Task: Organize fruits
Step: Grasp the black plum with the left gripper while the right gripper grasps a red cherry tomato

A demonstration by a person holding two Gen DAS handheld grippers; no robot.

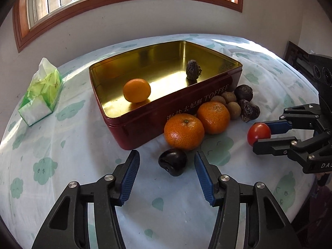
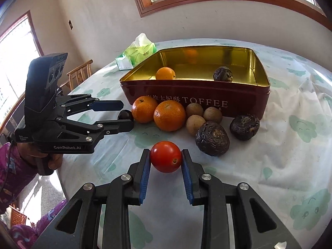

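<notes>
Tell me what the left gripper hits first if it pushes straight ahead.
The left gripper would first meet the dark plum lying between its open fingers; just beyond sits an orange, though depth is hard to judge.

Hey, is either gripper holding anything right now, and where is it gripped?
The right gripper holds the red tomato, pads on its two opposite sides. The left gripper holds nothing: its pads flank the dark plum without touching.

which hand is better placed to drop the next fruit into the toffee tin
Right. The right gripper is already shut on the tomato, ready to carry to the tin. The left gripper only straddles the dark plum, pads not touching.
</notes>
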